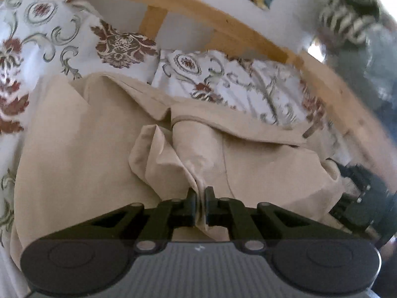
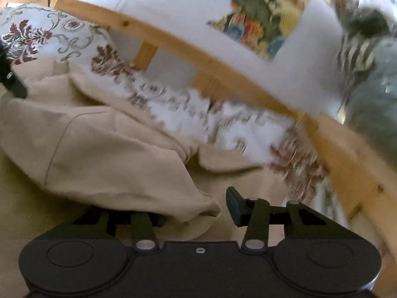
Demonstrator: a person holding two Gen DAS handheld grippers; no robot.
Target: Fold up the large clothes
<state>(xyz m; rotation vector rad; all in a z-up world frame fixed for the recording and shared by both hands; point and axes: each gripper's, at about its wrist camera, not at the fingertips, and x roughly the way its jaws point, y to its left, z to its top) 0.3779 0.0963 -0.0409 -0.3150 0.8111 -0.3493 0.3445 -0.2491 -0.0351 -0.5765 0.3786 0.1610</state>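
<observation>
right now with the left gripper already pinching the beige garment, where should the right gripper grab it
Probably the rounded folded corner of the beige garment, lying just ahead of the right gripper. Its edge sticks up off the layer beneath, so coming straight in from the near side lets one finger slide under. The left gripper pinches a ridge.

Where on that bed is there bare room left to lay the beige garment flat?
The floral bedspread lies bare at far left, between the beige garment and the wooden headboard rail. A narrower strip shows at right below the rail. The middle is crowded with bunched folds, which the left tool pinches.
</observation>
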